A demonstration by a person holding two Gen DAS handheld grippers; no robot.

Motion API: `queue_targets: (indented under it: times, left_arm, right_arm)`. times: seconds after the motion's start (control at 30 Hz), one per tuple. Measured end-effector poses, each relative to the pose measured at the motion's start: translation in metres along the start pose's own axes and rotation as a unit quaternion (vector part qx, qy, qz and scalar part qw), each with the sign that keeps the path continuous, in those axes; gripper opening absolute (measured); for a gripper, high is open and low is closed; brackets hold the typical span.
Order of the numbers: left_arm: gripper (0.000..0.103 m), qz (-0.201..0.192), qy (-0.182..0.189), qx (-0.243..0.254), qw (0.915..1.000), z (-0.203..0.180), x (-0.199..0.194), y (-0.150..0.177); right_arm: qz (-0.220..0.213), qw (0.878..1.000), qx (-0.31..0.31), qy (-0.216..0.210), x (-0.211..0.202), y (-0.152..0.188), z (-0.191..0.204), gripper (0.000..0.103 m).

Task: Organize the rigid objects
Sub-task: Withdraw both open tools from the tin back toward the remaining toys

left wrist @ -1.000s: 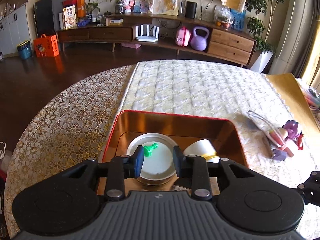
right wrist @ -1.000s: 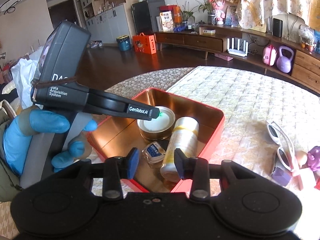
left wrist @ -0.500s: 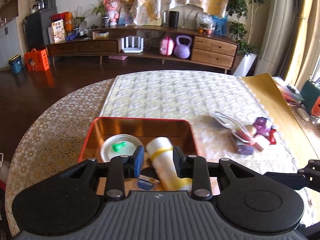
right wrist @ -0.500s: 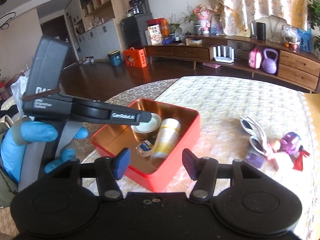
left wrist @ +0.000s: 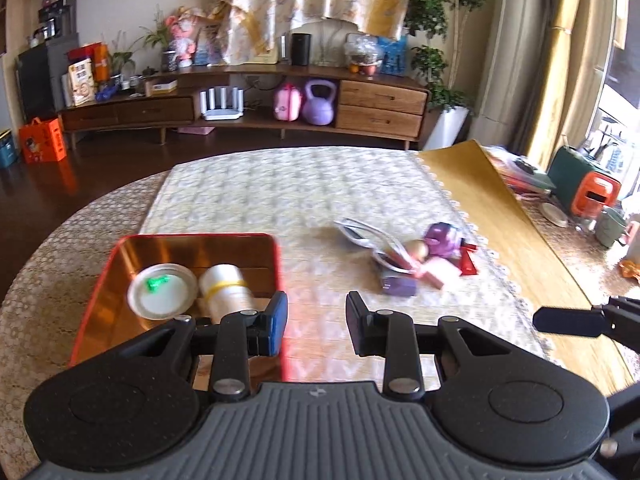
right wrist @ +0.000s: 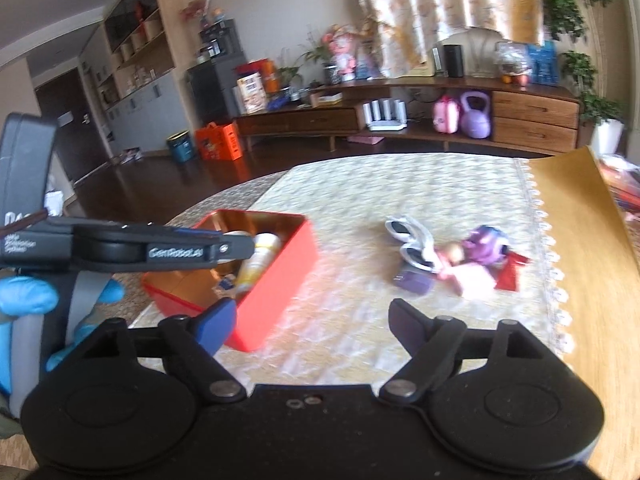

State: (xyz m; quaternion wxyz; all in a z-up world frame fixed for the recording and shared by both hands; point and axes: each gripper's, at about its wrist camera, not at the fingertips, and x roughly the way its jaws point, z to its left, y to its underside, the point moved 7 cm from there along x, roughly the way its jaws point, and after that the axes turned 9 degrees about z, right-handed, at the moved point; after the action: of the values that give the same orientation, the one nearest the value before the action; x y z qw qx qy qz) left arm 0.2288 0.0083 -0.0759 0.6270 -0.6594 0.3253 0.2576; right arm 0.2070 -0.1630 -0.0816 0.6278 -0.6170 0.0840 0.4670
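Observation:
A red tin (left wrist: 92, 280) with a copper inside sits on the table at the left; it also shows in the right wrist view (right wrist: 280, 276). In it lie a round white lid (left wrist: 162, 298) with a small green piece (left wrist: 157, 282) on it, and a white bottle (left wrist: 226, 294) with a yellow band. A pile of loose things lies to the right: white sunglasses (left wrist: 372, 240), a purple toy (left wrist: 442, 236), a pink block (left wrist: 442, 272), a purple block (left wrist: 398, 286). My left gripper (left wrist: 316, 322) is open and empty by the tin's right wall. My right gripper (right wrist: 310, 326) is wide open and empty, short of the pile (right wrist: 452, 258).
The round table carries a cream runner (left wrist: 304, 196) and a yellow cloth (left wrist: 492, 216) at the right. A green-and-orange appliance (left wrist: 584, 188) and cups stand at the far right edge. A long wooden sideboard (left wrist: 256, 108) stands across the room.
Both grippers have swung right, away from the tin and toward the loose pile. The right gripper's jaws have opened much wider; the left gripper's jaws have opened too.

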Motion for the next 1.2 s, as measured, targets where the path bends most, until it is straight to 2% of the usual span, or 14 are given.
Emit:
queue_targets:
  times: [0.07, 0.13, 0.2, 0.23, 0.3, 0.6, 1.2]
  left_arm:
    - [0.031, 0.001, 0.005, 0.005, 1.0000, -0.011, 0.000, 0.002]
    - [0.037, 0.003, 0.009, 0.008, 0.9999, -0.020, 0.001, 0.005]
    - [0.078, -0.003, 0.011, 0.007, 0.9999, -0.027, 0.000, 0.007]
    - [0.082, -0.012, 0.008, 0.006, 0.9999, -0.029, -0.002, 0.008]
    - [0.083, -0.019, 0.008, 0.011, 0.9997, -0.036, -0.003, 0.008]
    - [0.083, 0.003, 0.026, 0.017, 0.9995, -0.063, 0.021, 0.012]
    - [0.084, 0.014, 0.031, 0.013, 0.9993, -0.086, 0.090, 0.006]
  right_arm:
    - [-0.006, 1.000, 0.012, 0.007, -0.006, 0.002, -0.011, 0.090]
    - [-0.010, 1.000, 0.020, 0.013, -0.012, 0.006, -0.022, 0.091]
    - [-0.014, 0.999, 0.028, 0.019, -0.017, 0.008, -0.033, 0.092]
    - [-0.016, 0.999, 0.032, 0.022, -0.019, 0.009, -0.038, 0.092]
    - [-0.020, 0.999, 0.038, 0.030, -0.022, 0.012, -0.048, 0.092]
    - [-0.024, 0.997, 0.044, 0.059, -0.031, 0.010, -0.093, 0.092]
    - [0.016, 0.995, 0.049, 0.088, 0.020, 0.001, -0.149, 0.092]
